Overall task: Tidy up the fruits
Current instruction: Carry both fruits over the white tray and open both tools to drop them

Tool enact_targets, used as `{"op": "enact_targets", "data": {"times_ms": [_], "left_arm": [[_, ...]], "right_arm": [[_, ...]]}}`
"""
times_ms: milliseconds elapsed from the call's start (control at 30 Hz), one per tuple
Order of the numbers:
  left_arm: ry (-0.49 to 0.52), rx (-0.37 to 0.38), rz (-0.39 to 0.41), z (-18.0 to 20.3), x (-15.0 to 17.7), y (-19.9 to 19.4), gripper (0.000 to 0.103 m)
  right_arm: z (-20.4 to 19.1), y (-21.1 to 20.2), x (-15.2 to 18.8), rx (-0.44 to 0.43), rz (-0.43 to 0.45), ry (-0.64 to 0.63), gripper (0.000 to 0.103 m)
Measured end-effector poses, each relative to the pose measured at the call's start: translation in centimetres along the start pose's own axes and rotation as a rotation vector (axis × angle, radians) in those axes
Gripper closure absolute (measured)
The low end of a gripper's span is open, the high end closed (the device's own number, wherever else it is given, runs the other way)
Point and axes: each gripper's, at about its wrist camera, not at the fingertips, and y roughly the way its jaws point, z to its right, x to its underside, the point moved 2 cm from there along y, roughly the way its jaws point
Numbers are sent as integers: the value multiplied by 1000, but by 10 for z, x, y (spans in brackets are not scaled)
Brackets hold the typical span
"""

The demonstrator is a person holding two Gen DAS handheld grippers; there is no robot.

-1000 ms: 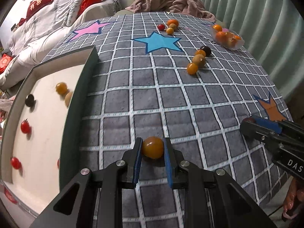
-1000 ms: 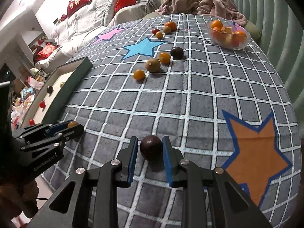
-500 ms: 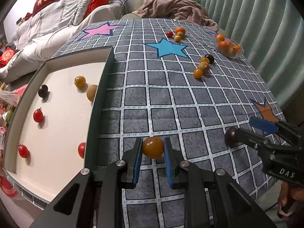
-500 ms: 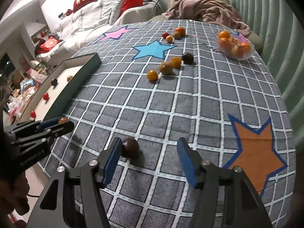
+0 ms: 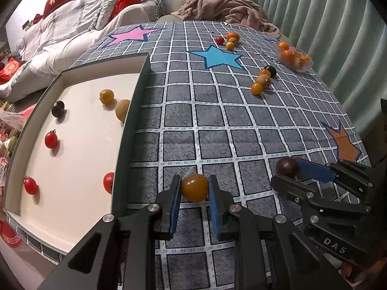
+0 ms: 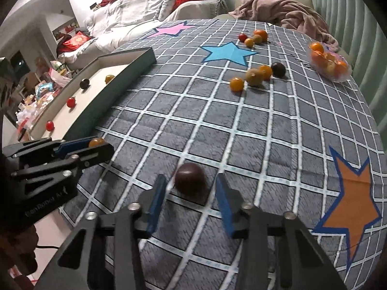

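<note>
My left gripper [image 5: 194,191] is shut on an orange tomato [image 5: 195,187], held just right of the tray [image 5: 125,130]; it also shows in the right wrist view [image 6: 96,142]. My right gripper [image 6: 191,188] is open, its pads either side of a dark purple fruit [image 6: 190,178] that rests on the grid cloth, not gripped; the fruit also shows in the left wrist view [image 5: 287,166]. The tray holds red, yellow and dark fruits such as a red tomato [image 5: 51,139].
Several loose fruits [image 5: 262,80] lie mid-cloth, more [image 5: 229,39] at the far edge. A clear bowl of oranges [image 5: 293,56] stands at far right. A sofa with a pink blanket [image 5: 225,4] is behind. The cloth's near edge is just below the grippers.
My right gripper opened and let go of the dark fruit, which now lies on the cloth between its pads. My left gripper moved nearer the tray with the orange tomato.
</note>
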Motion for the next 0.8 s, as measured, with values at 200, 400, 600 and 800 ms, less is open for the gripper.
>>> {"op": "enact_targets", "data": {"times_ms": [200, 400, 600, 800], "left_arm": [[-6, 1, 0, -2, 0, -1, 80], [-16, 8, 23, -6, -5, -10, 80], [-35, 16, 56, -15, -11, -22, 80], [-62, 17, 86, -30, -16, -34, 80]], "right_arm": [[-5, 2, -3, -12, -11, 2, 72], [-6, -8, -13, -23, 5, 12, 72], [-15, -18, -29, -34, 25, -2, 72], [-33, -24, -42, -48, 38, -33, 72]]}}
